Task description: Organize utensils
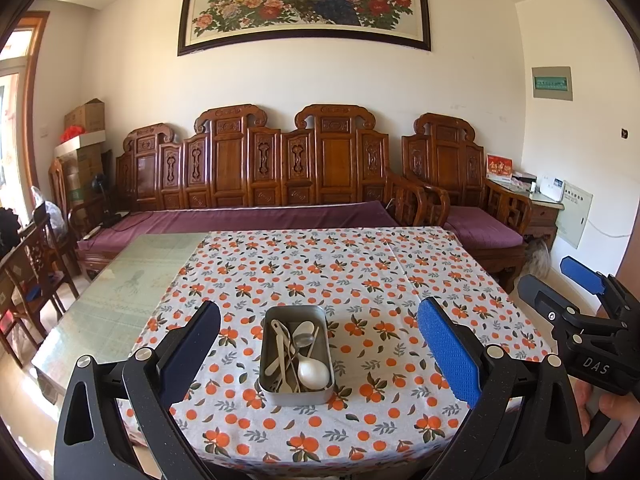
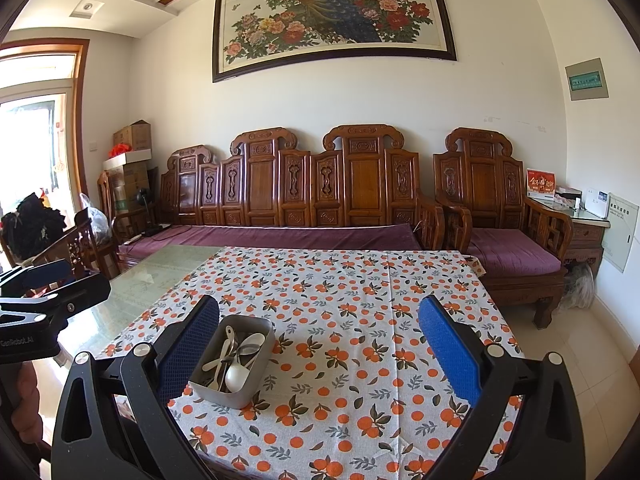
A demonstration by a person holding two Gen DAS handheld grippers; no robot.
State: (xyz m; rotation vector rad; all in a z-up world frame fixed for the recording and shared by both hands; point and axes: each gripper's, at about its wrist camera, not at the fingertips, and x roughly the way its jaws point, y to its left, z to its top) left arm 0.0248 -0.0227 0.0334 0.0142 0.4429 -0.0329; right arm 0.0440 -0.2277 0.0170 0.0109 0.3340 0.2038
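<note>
A grey metal box (image 1: 295, 394) stands on the orange-print tablecloth (image 1: 360, 272) near the table's front edge. It holds several utensils (image 1: 292, 352): spoons, a white ladle-like spoon and chopsticks. My left gripper (image 1: 318, 344) is open, with the box between its fingers but further off, untouched. My right gripper (image 2: 320, 344) is open and empty; the box (image 2: 240, 394) with utensils (image 2: 236, 360) lies next to its left finger. The right gripper also shows at the right edge of the left wrist view (image 1: 580, 292).
The cloth covers the right part of a glass-topped table (image 1: 120, 280). A carved wooden sofa (image 1: 260, 176) with purple cushions stands behind the table, an armchair (image 1: 460, 184) to its right. Wooden chairs (image 1: 32, 264) stand left of the table.
</note>
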